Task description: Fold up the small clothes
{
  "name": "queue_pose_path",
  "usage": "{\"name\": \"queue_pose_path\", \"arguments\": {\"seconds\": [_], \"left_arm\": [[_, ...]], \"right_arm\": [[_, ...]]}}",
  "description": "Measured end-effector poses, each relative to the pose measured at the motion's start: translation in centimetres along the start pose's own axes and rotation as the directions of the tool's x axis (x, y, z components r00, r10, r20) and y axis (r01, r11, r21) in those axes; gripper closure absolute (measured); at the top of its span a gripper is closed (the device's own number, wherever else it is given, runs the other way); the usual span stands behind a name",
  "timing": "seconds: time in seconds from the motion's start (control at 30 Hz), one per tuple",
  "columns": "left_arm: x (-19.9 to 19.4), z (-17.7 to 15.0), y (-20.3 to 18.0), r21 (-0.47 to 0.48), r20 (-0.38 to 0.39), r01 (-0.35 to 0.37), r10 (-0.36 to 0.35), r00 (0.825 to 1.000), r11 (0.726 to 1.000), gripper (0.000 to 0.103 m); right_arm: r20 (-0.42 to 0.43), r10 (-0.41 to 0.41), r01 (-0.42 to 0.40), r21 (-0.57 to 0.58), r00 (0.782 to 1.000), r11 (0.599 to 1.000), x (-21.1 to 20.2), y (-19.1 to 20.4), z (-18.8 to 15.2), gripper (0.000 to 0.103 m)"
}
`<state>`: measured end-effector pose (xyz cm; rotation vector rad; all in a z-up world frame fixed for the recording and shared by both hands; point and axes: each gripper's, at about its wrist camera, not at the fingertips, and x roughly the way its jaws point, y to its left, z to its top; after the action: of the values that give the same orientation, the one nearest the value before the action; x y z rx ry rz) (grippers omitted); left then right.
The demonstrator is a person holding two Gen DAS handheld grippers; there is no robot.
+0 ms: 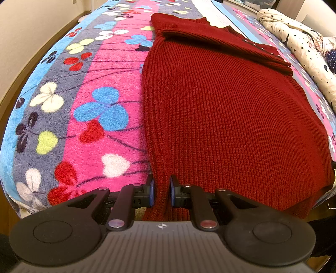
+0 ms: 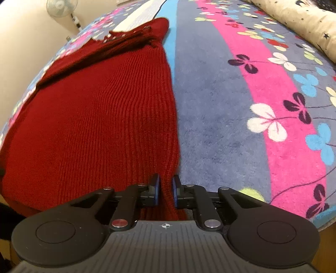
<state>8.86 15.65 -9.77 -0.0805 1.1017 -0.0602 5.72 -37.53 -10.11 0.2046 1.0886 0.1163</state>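
A dark red ribbed knit sweater (image 1: 220,109) lies flat on a flowered fleece blanket (image 1: 88,88), its sleeves folded across the far end. My left gripper (image 1: 161,191) is shut on the sweater's near left hem corner at the bed's near edge. In the right wrist view the same sweater (image 2: 100,117) fills the left half, and my right gripper (image 2: 166,193) is shut on its near right hem corner. The hem hangs down between each pair of blue pads.
The blanket (image 2: 241,109) covers the whole bed. A cream star-print quilt (image 1: 298,42) is bundled along the right side, also seen in the right wrist view (image 2: 304,19). A standing fan (image 2: 61,8) is by the wall at the far left.
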Motion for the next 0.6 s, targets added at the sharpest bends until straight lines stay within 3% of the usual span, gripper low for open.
{"name": "queue_pose_path", "arguments": {"seconds": [0.1,0.17,0.2,0.4,0.43,0.53,0.6], "left_arm": [[0.0,0.0,0.0,0.001,-0.002,0.000,0.000,1.000,1.000,0.085],[0.1,0.0,0.0,0.004,-0.005,-0.003,0.003,1.000,1.000,0.082],[0.1,0.0,-0.1,0.008,-0.006,-0.005,0.005,1.000,1.000,0.081],[0.2,-0.2,-0.4,0.030,-0.008,-0.011,0.011,1.000,0.999,0.081],[0.3,-0.3,-0.5,0.035,-0.007,-0.013,0.013,1.000,0.999,0.081],[0.2,-0.4,-0.7,0.048,0.001,-0.014,0.013,1.000,0.999,0.088],[-0.1,-0.4,-0.6,0.045,0.010,-0.008,0.007,1.000,0.999,0.091]], "right_arm": [[0.018,-0.007,0.007,0.040,1.000,0.999,-0.2,-0.7,0.2,0.086],[-0.011,-0.014,0.015,0.049,1.000,0.999,0.2,-0.7,0.1,0.069],[-0.027,-0.019,0.020,0.037,0.999,0.999,0.5,-0.5,0.0,0.066],[-0.038,-0.041,0.040,-0.031,0.998,0.999,1.1,0.5,-0.2,0.064],[-0.037,-0.042,0.040,-0.040,0.998,0.998,1.1,0.7,-0.3,0.065],[-0.027,-0.020,0.018,-0.081,0.999,0.997,0.9,1.5,-0.6,0.087],[-0.015,-0.014,0.013,-0.095,1.000,0.995,0.6,1.7,-0.7,0.090]]}}
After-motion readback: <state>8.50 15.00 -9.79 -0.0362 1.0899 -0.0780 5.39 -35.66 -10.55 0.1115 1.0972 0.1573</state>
